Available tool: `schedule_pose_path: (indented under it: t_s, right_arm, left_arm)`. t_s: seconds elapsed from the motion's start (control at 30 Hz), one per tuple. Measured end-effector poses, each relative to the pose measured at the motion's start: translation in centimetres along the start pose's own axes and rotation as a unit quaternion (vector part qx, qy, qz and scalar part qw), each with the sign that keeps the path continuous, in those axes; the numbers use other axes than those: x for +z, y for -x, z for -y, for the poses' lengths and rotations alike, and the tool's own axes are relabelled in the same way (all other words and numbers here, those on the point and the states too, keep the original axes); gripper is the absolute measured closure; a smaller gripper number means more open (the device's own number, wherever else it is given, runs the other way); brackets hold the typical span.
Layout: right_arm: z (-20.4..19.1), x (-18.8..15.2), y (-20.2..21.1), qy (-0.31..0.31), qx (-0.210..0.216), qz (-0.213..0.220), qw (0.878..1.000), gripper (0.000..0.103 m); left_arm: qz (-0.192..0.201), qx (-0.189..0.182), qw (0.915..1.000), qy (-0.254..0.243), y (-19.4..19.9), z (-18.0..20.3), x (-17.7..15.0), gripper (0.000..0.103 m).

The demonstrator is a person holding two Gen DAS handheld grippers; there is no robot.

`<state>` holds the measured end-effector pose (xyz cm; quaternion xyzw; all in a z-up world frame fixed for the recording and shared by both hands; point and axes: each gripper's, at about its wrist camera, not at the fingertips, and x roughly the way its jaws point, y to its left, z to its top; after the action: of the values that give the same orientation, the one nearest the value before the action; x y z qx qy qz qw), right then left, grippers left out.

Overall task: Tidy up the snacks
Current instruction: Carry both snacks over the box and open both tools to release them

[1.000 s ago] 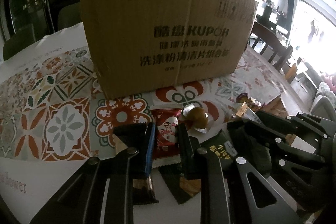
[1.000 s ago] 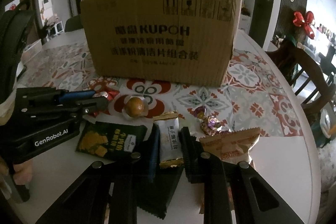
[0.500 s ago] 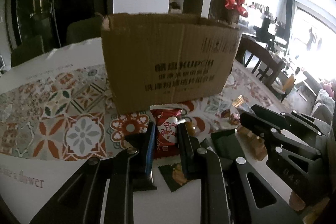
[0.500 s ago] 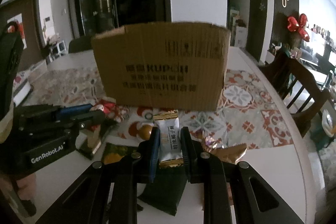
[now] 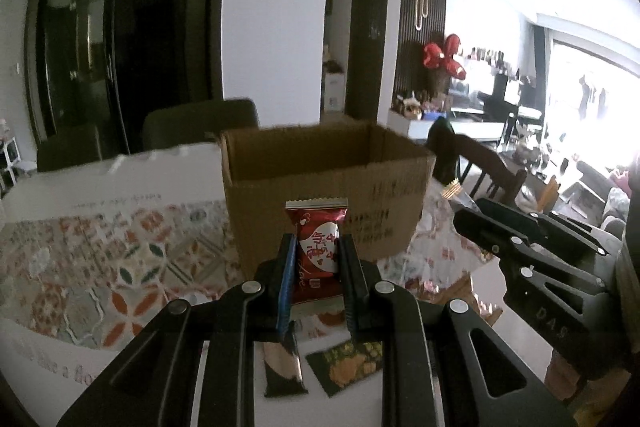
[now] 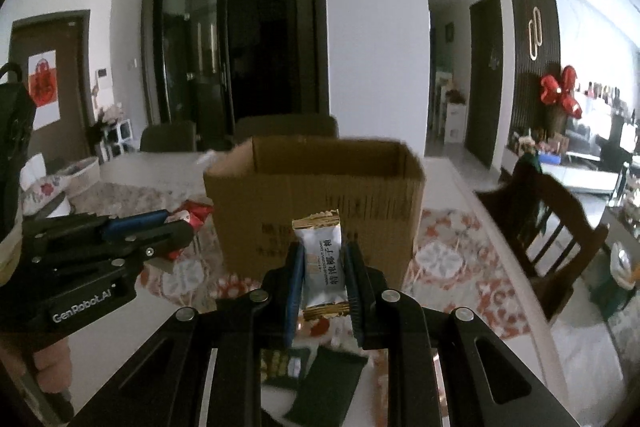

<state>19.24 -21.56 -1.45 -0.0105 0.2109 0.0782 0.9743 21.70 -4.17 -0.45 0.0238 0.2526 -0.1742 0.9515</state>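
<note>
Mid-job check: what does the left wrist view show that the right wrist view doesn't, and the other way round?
Only the left wrist view: the left gripper shut on a red heart-print packet, with a brown bar packet and a dark packet with yellow print lying on the table below.

Only the right wrist view: the right gripper shut on a white gold-edged packet, and dark green packets on the table beneath.

Both: the open cardboard box straight ahead on the patterned tablecloth, and the other gripper at the frame's side.
</note>
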Motion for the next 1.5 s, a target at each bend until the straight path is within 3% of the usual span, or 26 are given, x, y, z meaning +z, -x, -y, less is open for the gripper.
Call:
schedule_pose_path:
  t_s: [0.3, 0.67, 0.87, 1.07, 1.5]
  right_arm:
    - [0.3, 3.9, 0.3, 0.006, -0.005, 0.052, 0.999, 0.081]
    - [1.2, 8.0, -2.1, 0.006, 0.014, 0.07, 0.997, 0.081]
    - [1.8, 9.3, -4.8, 0.004, 0.019, 0.057, 0.998, 0.081]
    - [3.4, 10.0, -8.4, -0.026, 0.018, 0.026, 0.999, 0.081]
    - [5.3, 9.1, -13.3, -0.047, 0.006, -0.028, 0.998, 0.081]
  left_arm:
    - [0.031, -0.001, 0.9995, 0.0, 0.1, -0.4, 3.3, 0.081]
    - [0.053, 0.01, 0.9985, -0.01, -1.5, -0.7, 7.3, 0.081]
    - [0.046, 0.009, 0.9989, -0.008, -3.9, -1.3, 9.2, 0.081]
    - [0.013, 0.008, 0.9998, 0.01, -7.5, -2.2, 9.9, 0.081]
    - [-0.037, 0.011, 0.9992, 0.008, -12.2, -3.1, 9.9, 0.077]
